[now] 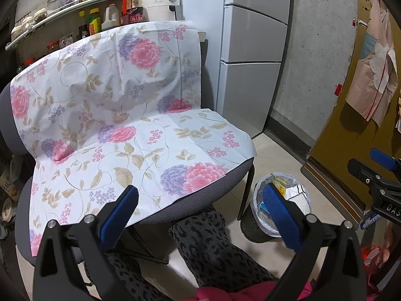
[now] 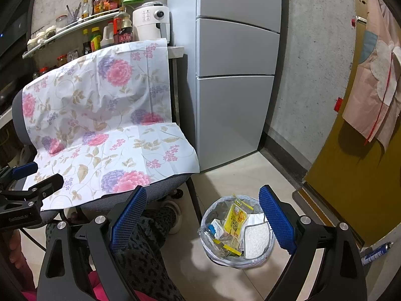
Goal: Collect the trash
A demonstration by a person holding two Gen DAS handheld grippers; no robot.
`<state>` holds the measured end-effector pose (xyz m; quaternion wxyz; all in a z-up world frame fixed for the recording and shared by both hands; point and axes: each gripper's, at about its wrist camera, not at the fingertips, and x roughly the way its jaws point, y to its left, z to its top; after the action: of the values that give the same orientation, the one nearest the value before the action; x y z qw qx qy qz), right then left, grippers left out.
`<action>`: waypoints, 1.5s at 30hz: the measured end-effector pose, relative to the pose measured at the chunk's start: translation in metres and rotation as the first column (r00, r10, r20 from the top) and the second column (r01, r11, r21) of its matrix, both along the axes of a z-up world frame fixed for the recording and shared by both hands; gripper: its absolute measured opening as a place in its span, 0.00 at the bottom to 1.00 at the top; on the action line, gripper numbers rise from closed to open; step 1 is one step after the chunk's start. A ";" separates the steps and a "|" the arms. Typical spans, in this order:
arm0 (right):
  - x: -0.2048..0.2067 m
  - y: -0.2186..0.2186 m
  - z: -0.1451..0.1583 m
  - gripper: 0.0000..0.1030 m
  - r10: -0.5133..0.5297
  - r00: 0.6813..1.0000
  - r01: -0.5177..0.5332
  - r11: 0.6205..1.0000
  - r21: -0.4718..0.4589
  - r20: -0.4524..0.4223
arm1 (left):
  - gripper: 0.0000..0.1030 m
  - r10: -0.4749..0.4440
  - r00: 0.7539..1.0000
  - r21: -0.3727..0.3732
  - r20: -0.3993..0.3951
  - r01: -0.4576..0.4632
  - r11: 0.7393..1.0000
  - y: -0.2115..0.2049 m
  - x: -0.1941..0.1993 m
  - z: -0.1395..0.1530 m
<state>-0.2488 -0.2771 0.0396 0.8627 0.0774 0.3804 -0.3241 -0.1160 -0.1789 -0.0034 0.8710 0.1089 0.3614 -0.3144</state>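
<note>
**Both hand-held grippers spread wide, trash bin full on the floor**

We start with the big silver fridge [image 2: 235, 75], three smooth doors stacked against a rough concrete wall. Left of it stands the grey fabric chair [image 1: 208, 195], draped seat and back with a creased floral sheet [image 1: 112, 105], pink and purple blooms on white. Right side, a mustard-yellow door [image 2: 351, 188] with a pale cloth hanging on it.

Down to the floor tiles, and here is our trash bin [image 2: 208, 247]: round, lined with a thin clear bag, sitting just beside the chair's front leg. Inside it we spot a yellow printed wrapper [image 2: 234, 222], its writing too small to read, and a white quilted pad [image 2: 255, 238] lying against it.

Our right hand-held gripper [image 2: 203, 222] hangs above that bin with jaws spread wide and nothing between them; the bin sits between its blue ribbed pads in the right wrist view. Our left hand-held gripper [image 1: 200, 213] is spread open too, empty, over the chair's front edge, with the bin just beyond its right finger.

On the shelf behind the chair, a white air fryer [image 2: 150, 21] and sauce bottles; the labels are unreadable. Lettering on the left gripper's black body is blurred.
</note>
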 end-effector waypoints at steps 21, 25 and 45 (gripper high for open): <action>0.000 -0.002 0.001 0.88 -0.003 1.000 0.003 1.000 0.001 -0.001 | 0.94 0.001 1.000 -0.001 0.000 -0.001 1.000 0.002 0.001 0.000; 0.000 -0.002 0.001 0.88 -0.002 1.000 0.002 1.000 0.000 -0.001 | 0.94 0.005 1.000 -0.001 -0.002 -0.005 1.000 0.002 0.001 0.000; 0.000 -0.005 0.001 0.88 -0.003 1.000 0.003 1.000 0.001 -0.001 | 0.94 0.014 1.000 0.001 0.005 -0.014 1.000 0.007 0.002 0.000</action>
<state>-0.2492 -0.2817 0.0402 0.8620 0.0782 0.3807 -0.3254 -0.1144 -0.1716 -0.0034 0.8741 0.1075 0.3601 -0.3078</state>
